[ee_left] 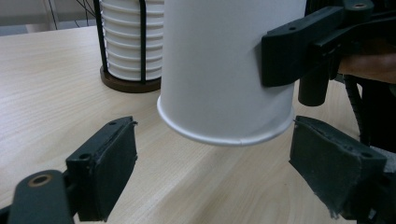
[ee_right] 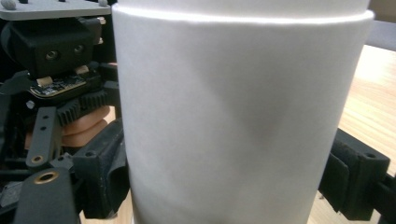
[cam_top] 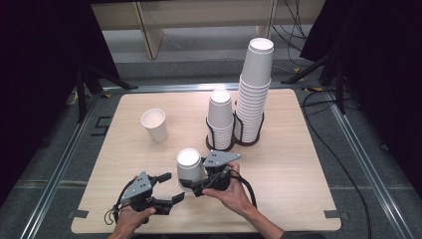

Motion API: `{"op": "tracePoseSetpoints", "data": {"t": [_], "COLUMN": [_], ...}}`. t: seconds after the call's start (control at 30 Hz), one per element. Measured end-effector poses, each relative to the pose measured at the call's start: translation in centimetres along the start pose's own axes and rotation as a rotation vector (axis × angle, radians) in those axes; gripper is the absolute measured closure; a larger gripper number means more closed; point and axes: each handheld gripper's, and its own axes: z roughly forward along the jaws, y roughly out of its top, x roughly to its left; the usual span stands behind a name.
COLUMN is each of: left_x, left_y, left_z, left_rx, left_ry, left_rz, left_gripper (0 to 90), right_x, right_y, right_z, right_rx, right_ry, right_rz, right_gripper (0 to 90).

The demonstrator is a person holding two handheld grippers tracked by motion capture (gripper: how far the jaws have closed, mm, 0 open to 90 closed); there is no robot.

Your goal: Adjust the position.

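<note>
Your right gripper (cam_top: pixel 195 185) clamps the upside-down paper cup (cam_top: pixel 189 165) above the table (cam_top: pixel 298 164), and your left gripper (cam_top: pixel 166 186) waits wide open beneath its rim, so closing hard there likely crumples the thin wall.

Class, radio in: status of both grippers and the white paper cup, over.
Right gripper shut on upside-down white paper cup, lifted off wooden table. Left gripper open, jaws either side below its rim. Nothing between them.

We see a pale wooden table (cam_top: pixel 298 149) standing on a grey floor (cam_top: pixel 368 164) with metal rails (cam_top: pixel 59 164). Black curtains (cam_top: pixel 40 59) hang on both sides, cables (cam_top: pixel 348 184) trail across the floor, and light wooden furniture (cam_top: pixel 149 25) stands behind.
</note>
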Motion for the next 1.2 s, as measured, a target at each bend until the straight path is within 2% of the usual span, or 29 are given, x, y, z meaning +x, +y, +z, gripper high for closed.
{"op": "tracePoseSetpoints", "data": {"t": [0.03, 0.1, 0.13, 0.17, 0.2, 0.23, 0.27, 0.3, 0.33, 0.37, 0.43, 0.47, 0.5, 0.57, 0.63, 0.67, 0.7, 0.77, 0.83, 0.87, 1.0, 1.07, 1.17, 1.2], "left_x": [0.0, -0.1, -0.1, -0.1, -0.1, -0.1, -0.2, -0.2, -0.2, -0.2, -0.3, -0.4, -0.4, -0.3, -0.3, -0.3, -0.3, -0.3, -0.3, -0.3, -0.4, -0.4, -0.5, -0.5], "left_y": [0.0, 0.0, 0.0, 0.0, 0.0, 0.0, 0.0, 0.0, -0.1, 0.0, 0.0, 0.0, 0.0, 0.0, 0.0, 0.0, 0.0, 0.0, 0.0, 0.0, 0.0, 0.0, 0.0, 0.1], "left_z": [0.0, 0.1, 0.1, 0.1, 0.1, 0.1, 0.2, 0.4, 0.5, 0.4, 0.4, 0.5, 0.5, 0.7, 0.5, 0.7, 0.7, 0.7, 0.7, 0.7, 0.7, 0.9, 0.9, 0.7], "left_rx": [-0.001, -0.009, -0.010, -0.002, -0.004, -0.002, -0.003, -0.019, -0.026, -0.010, 0.005, 0.002, 0.002, -0.026, -0.003, -0.017, -0.017, -0.012, -0.010, -0.004, -0.006, -0.033, -0.034, -0.020], "left_ry": [-0.001, -0.002, -0.003, -0.003, -0.003, -0.002, -0.002, -0.008, -0.016, -0.006, 0.003, 0.006, 0.007, -0.007, 0.008, 0.000, 0.000, 0.003, 0.005, 0.008, 0.010, -0.003, -0.004, 0.002], "left_rz": [-0.002, -0.010, -0.011, -0.001, -0.001, 0.004, 0.001, -0.008, -0.005, -0.002, -0.003, -0.009, -0.009, -0.010, -0.009, -0.004, -0.004, -0.005, 0.001, 0.004, 0.000, -0.003, -0.002, 0.009], "left_gripper": [14.3, 14.3, 14.3, 14.3, 14.3, 14.3, 14.3, 14.3, 14.3, 14.0, 12.3, 11.5, 10.0, 8.5, 6.7, 6.1, 5.4, 4.3, 3.2, 2.7, 1.9, 1.7, 1.7, 1.9], "right_x": [0.0, 0.3, 0.3, 0.5, 0.4, 0.6, 0.6, 0.8, 0.8, 1.0, 1.0, 1.0, 1.1, 1.2, 1.4, 1.5, 1.6, 1.7, 1.9, 2.0, 2.3, 2.3, 2.3, 2.3], "right_y": [0.0, 0.1, 0.1, 0.1, 0.1, 0.1, 0.1, 0.2, 0.1, 0.2, 0.1, 0.2, 0.2, 0.2, 0.2, 0.3, 0.3, 0.3, 0.3, 0.3, 0.4, 0.5, 0.5, 0.5], "right_z": [0.1, 0.3, 0.4, 0.6, 0.7, 0.7, 1.0, 1.0, 1.2, 1.2, 1.5, 1.5, 1.5, 1.7, 1.9, 1.8, 1.9, 2.0, 2.2, 2.3, 2.3, 2.3, 2.3, 2.3], "right_rx": [-0.007, -0.003, 0.001, -0.009, -0.007, 0.007, -0.009, 0.005, -0.011, 0.009, -0.011, -0.004, 0.000, -0.002, -0.014, -0.002, -0.005, -0.015, -0.011, -0.023, -0.016, -0.018, -0.021, -0.021], "right_ry": [-0.013, -0.007, -0.011, 0.001, -0.008, 0.003, 0.001, 0.008, 0.009, 0.008, 0.015, 0.007, 0.012, 0.013, 0.029, 0.019, 0.028, 0.026, 0.048, 0.041, 0.049, 0.054, 0.059, 0.060], "right_rz": [-0.015, -0.010, -0.024, 0.001, -0.029, -0.012, -0.032, -0.021, -0.034, -0.018, -0.036, -0.051, -0.039, -0.051, -0.052, -0.063, -0.052, -0.062, -0.048, -0.064, -0.058, -0.067, -0.060, -0.061], "right_gripper": [16.2, 16.2, 16.2, 16.2, 16.3, 16.2, 16.3, 16.3, 16.3, 16.3, 16.3, 16.3, 16.3, 16.4, 16.4, 16.4, 16.4, 16.4, 16.4, 16.4, 16.4, 16.4, 16.4, 16.4]}}
